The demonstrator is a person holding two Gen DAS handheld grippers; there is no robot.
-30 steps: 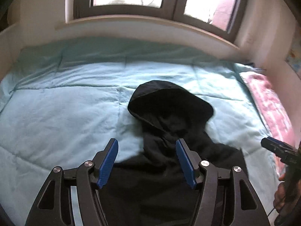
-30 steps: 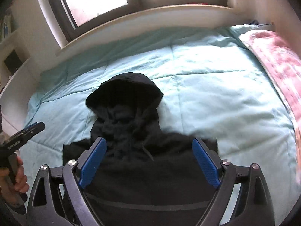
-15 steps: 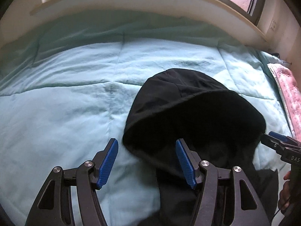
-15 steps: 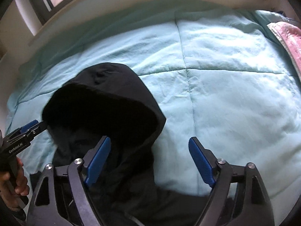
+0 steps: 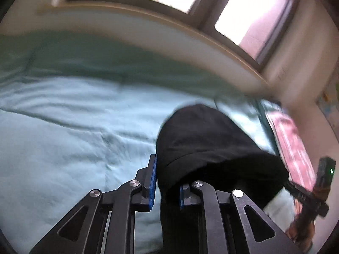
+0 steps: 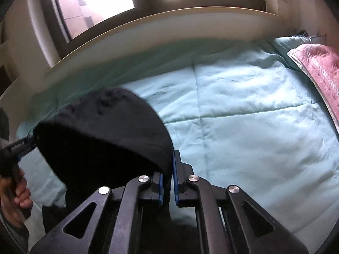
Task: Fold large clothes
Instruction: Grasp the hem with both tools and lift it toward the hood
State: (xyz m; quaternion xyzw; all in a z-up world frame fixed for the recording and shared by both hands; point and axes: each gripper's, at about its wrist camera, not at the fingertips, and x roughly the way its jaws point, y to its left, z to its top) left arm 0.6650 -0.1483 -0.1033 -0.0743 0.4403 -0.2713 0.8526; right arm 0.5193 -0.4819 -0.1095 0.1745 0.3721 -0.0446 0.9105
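- The black hoodie [image 5: 211, 148] is lying on the pale green quilt [image 5: 63, 127] of the bed, hood end towards the window [image 6: 101, 2], so the garment is getting a broad soft surface to be folded on
- The left gripper [image 5: 165, 186] is closing its jaws on the left side of the hood's rim; dark fabric is sitting between the blue pads, apparently pinched
- The right gripper [image 6: 167, 182] is standing clenched on the right side of the same rim, with a fold of cloth caught between its pads
- The two grips are sitting on opposite sides of the hood opening, which is probably meant to keep the edge spread and even while the hood is being turned down onto the body
- The hood is arching up between the two grippers rather than lying flat
- A pink patterned blanket [image 6: 317, 69] is lying along the right edge of the bed, apart from the hoodie, so it is not getting in the way of a fold
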